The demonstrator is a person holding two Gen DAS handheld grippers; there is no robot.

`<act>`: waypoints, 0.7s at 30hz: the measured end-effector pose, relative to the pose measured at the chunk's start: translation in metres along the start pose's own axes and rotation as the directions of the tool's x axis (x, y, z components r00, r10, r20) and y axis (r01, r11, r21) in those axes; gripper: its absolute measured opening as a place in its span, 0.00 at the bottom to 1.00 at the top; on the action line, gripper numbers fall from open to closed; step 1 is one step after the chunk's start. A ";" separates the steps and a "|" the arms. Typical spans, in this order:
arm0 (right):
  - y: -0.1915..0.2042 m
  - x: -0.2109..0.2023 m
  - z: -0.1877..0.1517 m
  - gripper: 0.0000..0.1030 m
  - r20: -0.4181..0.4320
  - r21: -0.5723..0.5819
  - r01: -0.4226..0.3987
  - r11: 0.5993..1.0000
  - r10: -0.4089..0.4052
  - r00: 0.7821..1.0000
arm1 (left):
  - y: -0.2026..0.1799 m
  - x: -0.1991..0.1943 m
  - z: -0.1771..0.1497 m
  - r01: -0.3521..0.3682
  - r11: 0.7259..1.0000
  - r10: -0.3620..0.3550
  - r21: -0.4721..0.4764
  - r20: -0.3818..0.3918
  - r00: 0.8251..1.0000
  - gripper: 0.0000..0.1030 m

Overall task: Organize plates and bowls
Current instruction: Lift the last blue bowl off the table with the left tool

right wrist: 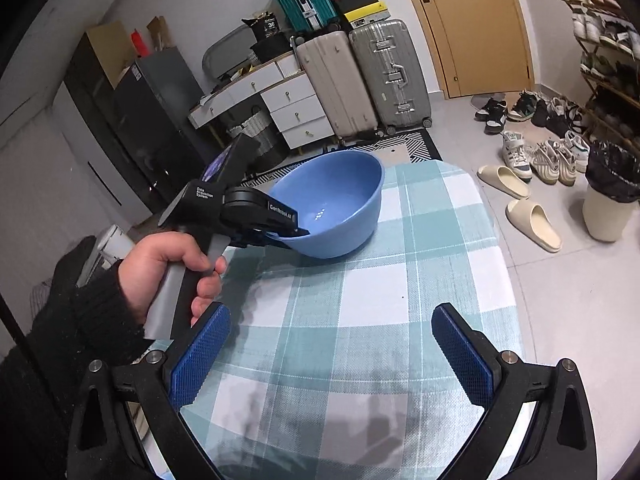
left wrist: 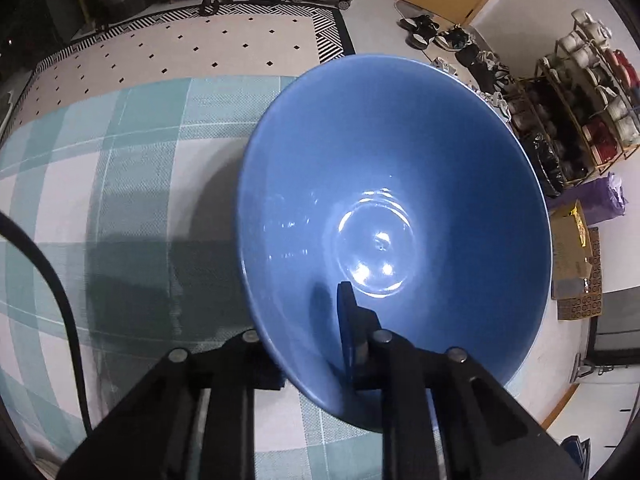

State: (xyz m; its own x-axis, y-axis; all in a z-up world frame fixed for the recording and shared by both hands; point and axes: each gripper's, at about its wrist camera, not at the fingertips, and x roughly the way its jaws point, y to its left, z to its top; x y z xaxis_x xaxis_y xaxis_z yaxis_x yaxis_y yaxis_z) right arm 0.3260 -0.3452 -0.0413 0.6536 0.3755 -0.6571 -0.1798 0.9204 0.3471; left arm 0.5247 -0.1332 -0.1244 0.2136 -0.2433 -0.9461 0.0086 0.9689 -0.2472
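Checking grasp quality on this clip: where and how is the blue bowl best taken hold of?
By its rim, one finger inside the wall and one outside, coming from above on the near side. The blue bowl is wide and deep with a thin flaring wall, too broad to span. The left tool is clamped that way on the near rim; the right tool hangs open over the checked cloth.

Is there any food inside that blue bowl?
No, the blue bowl is bare inside, showing only glossy light reflections on its bottom in the left wrist view.
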 end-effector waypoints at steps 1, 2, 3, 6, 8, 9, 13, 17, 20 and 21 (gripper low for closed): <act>0.001 0.002 0.001 0.99 -0.006 -0.004 0.006 1.000 -0.006 1.000 | 0.000 0.000 -0.001 0.002 1.000 -0.002 0.002 0.002 1.000 0.16; 0.001 0.003 0.002 0.99 -0.011 -0.006 0.013 1.000 -0.013 1.000 | -0.001 -0.001 -0.002 -0.003 1.000 0.003 0.009 0.000 1.000 0.16; 0.001 0.005 0.004 0.99 -0.017 -0.008 0.014 1.000 -0.014 1.000 | -0.001 -0.001 -0.004 -0.009 1.000 0.009 0.015 -0.001 1.000 0.14; 0.002 0.009 0.005 0.99 -0.025 -0.015 0.015 1.000 -0.015 1.000 | -0.001 -0.001 -0.007 -0.003 1.000 0.003 0.020 -0.015 1.000 0.09; 0.002 0.010 0.007 0.99 -0.030 -0.012 0.011 1.000 -0.012 0.999 | 0.001 -0.001 -0.010 -0.003 1.000 0.004 0.028 -0.023 1.000 0.06; 0.002 0.011 0.007 0.99 -0.032 -0.012 0.014 1.000 -0.015 0.999 | 0.001 -0.002 -0.013 -0.007 0.999 0.008 0.032 -0.025 1.000 0.05; 0.000 0.016 0.010 0.99 -0.044 -0.015 0.032 0.999 -0.033 0.998 | -0.001 -0.006 -0.024 -0.012 0.998 0.016 0.066 -0.054 0.998 0.05; -0.001 0.019 0.010 0.99 -0.060 -0.015 0.050 0.999 -0.050 0.997 | -0.003 -0.012 -0.042 -0.009 0.994 0.016 0.110 -0.071 0.997 0.05; -0.001 0.019 0.008 0.99 -0.074 -0.008 0.048 0.999 -0.049 0.996 | -0.002 -0.018 -0.062 -0.001 0.988 0.014 0.156 -0.080 0.997 0.05; -0.001 0.019 0.008 0.99 -0.080 -0.004 0.041 0.999 -0.041 0.996 | -0.001 -0.019 -0.067 0.003 0.987 0.010 0.161 -0.085 0.996 0.05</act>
State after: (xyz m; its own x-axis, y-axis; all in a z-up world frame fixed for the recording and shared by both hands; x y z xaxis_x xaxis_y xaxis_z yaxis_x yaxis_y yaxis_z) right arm 0.3444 -0.3398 -0.0491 0.5998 0.3445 -0.7222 -0.1553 0.9355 0.3172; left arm 0.4554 -0.1325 -0.1197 0.1303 -0.2361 -0.9630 0.1664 0.9627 -0.2135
